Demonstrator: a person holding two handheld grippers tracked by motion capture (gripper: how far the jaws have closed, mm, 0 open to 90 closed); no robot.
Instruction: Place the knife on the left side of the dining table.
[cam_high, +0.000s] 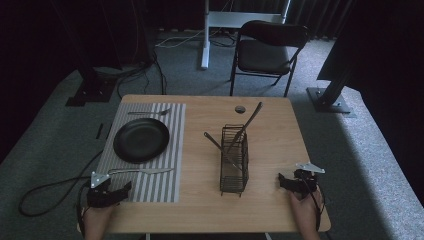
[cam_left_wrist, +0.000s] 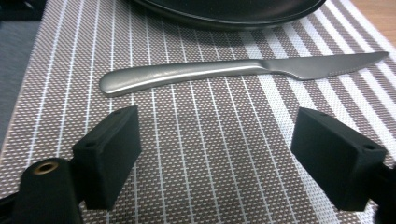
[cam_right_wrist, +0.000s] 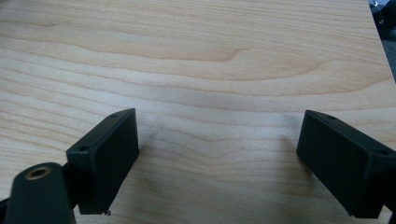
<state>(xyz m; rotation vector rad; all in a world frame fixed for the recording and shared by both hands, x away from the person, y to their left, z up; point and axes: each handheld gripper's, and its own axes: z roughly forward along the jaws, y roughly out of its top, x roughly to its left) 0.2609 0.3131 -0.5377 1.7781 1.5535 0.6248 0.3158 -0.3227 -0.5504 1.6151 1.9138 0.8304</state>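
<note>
2 grippers rest apart on the tabletop (cam_high: 280, 125), fingers spread and empty; the left gripper (cam_left_wrist: 215, 158) sits just short of the knife (cam_left_wrist: 233, 70) lying beside the plate (cam_high: 141, 140); a shallow pinch could skid that slim handle across the placemat (cam_left_wrist: 196, 140).

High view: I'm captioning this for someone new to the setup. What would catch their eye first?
Probably the black plate on the striped placemat at the table's left, with a knife on its near side and a fork on its far side. Next, the wire caddy mid-table, cutlery leaning out of it. Both grippers, left and right, rest open and empty at the near edge.
</note>
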